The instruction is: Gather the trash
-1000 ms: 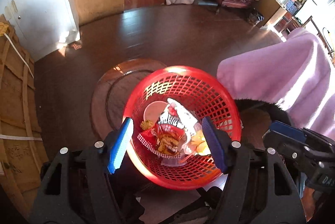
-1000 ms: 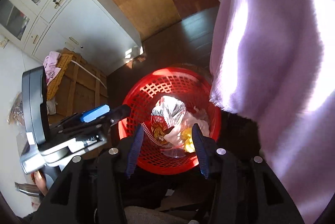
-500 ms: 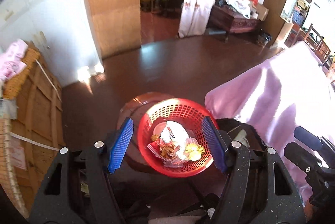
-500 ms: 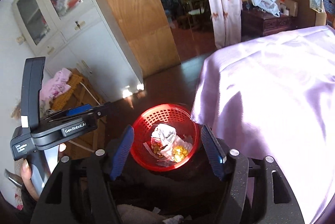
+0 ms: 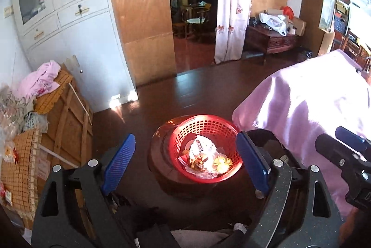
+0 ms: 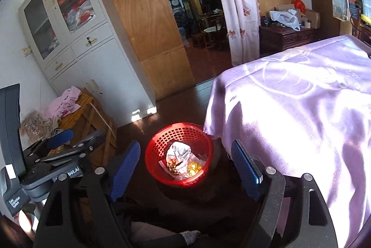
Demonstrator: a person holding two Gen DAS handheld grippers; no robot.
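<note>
A red mesh basket (image 5: pixel 183 143) stands on a low round dark stool on the floor and also shows in the right wrist view (image 6: pixel 157 150). It holds trash: a crumpled silver snack wrapper (image 5: pixel 200 147), a checkered paper and a yellow piece (image 5: pixel 221 162). My left gripper (image 5: pixel 185 164) is open and empty, well above the basket. My right gripper (image 6: pixel 183 169) is open and empty too, also high above it. The left gripper shows from the side in the right wrist view (image 6: pixel 69 146).
A table under a pink cloth (image 6: pixel 301 109) rises right of the basket. A wooden crate with clothes (image 5: pixel 58 109) stands left. A white cabinet (image 5: pixel 69 27), a wooden partition and a doorway with a curtain (image 5: pixel 231 4) lie beyond the dark floor (image 5: pixel 185 90).
Both grippers have risen and pulled back from the basket, which now looks much smaller. Both stay open. The trash in the basket has not moved.
</note>
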